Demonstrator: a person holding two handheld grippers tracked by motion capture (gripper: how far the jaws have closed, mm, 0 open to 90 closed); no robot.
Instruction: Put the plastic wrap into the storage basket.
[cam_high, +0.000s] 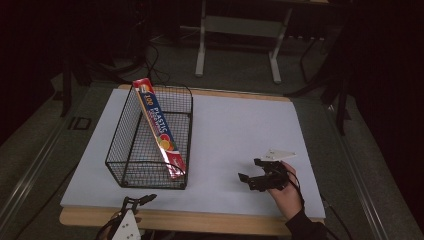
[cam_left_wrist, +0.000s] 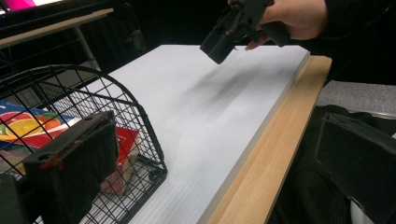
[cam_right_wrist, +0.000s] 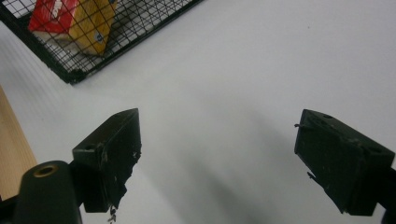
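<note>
Basket (cam_high: 131, 165), black wire mesh, rectangular, open-topped, with rounded upper corners; stands on the left half of the white desk (cam_high: 235, 130), near its front edge. Seen also in the left gripper view (cam_left_wrist: 140, 121) and, as a corner only, in the right gripper view (cam_right_wrist: 70, 70).

Box of plastic wrap (cam_high: 159, 128), long and narrow, one item. Red ends, blue long face with white lettering reading "100 PLASTIC" and a picture of orange and citrus slices near the lower end. Leans diagonally inside the basket along its right wall: lower end on the basket floor at the front right corner, upper end rising above the far rim. Its lower red end shows through the mesh in the left gripper view (cam_left_wrist: 123, 140); a red and yellow end panel shows in the right gripper view (cam_right_wrist: 74, 21).

Desk: white top sheet over a pale wood board, the wood exposed along the front edge (cam_left_wrist: 275, 140).

Left gripper (cam_high: 139, 201): at the front desk edge, just before the basket, jaws spread wide, nothing between them.

Right gripper (cam_high: 251, 175): held in a hand (cam_high: 286, 195) over the right front part of the desk, well apart from the basket, jaws spread wide and holding nothing; seen also in the left gripper view (cam_left_wrist: 224, 37).
</note>
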